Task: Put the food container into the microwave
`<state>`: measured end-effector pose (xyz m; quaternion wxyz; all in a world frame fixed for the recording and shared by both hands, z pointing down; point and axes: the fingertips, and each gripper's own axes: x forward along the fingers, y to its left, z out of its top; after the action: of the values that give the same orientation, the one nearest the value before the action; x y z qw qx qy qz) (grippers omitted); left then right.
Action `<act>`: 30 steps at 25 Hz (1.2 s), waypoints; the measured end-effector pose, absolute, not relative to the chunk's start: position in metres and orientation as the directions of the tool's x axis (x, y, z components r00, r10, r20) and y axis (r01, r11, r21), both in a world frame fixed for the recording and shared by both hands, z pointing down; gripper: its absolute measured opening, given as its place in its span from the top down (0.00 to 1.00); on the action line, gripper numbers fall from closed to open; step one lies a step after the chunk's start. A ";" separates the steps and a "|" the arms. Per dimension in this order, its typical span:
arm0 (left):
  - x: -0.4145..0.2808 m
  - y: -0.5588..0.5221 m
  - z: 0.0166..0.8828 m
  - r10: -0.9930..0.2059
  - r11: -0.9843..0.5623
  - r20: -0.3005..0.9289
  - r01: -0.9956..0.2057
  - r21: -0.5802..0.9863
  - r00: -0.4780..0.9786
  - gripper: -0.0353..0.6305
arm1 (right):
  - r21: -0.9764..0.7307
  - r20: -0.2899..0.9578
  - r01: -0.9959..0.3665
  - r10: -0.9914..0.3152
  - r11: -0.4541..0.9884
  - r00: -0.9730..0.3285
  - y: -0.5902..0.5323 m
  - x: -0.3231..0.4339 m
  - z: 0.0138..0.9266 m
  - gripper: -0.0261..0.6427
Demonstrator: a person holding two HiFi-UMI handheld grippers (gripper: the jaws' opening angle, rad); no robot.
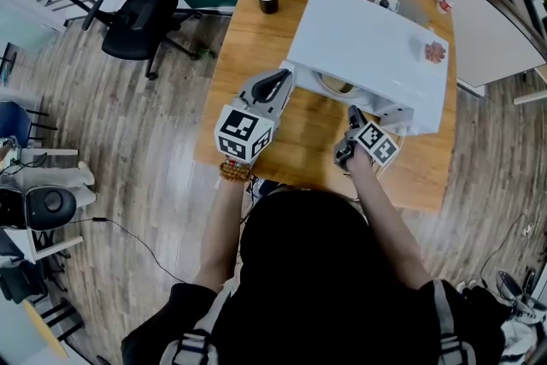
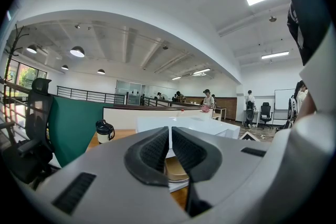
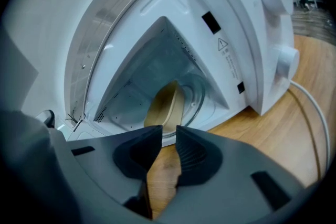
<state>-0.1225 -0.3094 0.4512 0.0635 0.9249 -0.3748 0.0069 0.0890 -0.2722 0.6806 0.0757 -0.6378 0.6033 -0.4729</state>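
Resting inside the microwave (image 1: 367, 38), the container (image 3: 165, 107) lies on the turntable (image 3: 197, 94), close to the front lip. The door (image 3: 105, 23) stands open. The left gripper (image 1: 272, 84) is held by the door, jaws closed on nothing. The right gripper (image 1: 353, 114) is held before the cavity, jaws narrowly apart and empty. Should the container overhang the lip, it may be struck or tipped when the door is swung shut. Closed jaws may also slip off the smooth door.

Glossy white plastic microwave (image 1: 367, 47), smooth wood-grain table (image 1: 248, 38), matt tan food container (image 3: 165, 107).
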 end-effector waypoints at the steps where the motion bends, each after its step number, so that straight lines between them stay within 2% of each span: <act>1: -0.122 -0.309 0.451 -0.693 -0.711 0.061 -0.695 0.112 0.719 0.89 | -0.674 0.513 -0.689 -0.840 -0.267 -0.176 -0.270 0.089 0.681 0.83; 14: -0.122 -0.310 0.452 -0.696 -0.708 0.061 -0.697 0.113 0.716 0.89 | -0.596 0.519 -0.779 -0.834 -0.197 -0.185 -0.264 0.085 0.678 0.83; 21: -0.123 -0.311 0.452 -0.697 -0.706 0.062 -0.699 0.113 0.715 0.89 | -0.489 0.498 -0.869 -0.841 -0.072 -0.211 -0.266 0.073 0.663 0.83; 30: -0.124 -0.311 0.454 -0.700 -0.702 0.067 -0.703 0.116 0.711 0.89 | -0.393 0.433 -0.918 -0.868 0.060 -0.243 -0.276 0.055 0.627 0.83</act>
<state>-0.1237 -0.3114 0.4538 0.0663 0.9225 -0.3802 0.0090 0.0548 -0.2758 0.6272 -0.0406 -0.6140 0.7270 -0.3045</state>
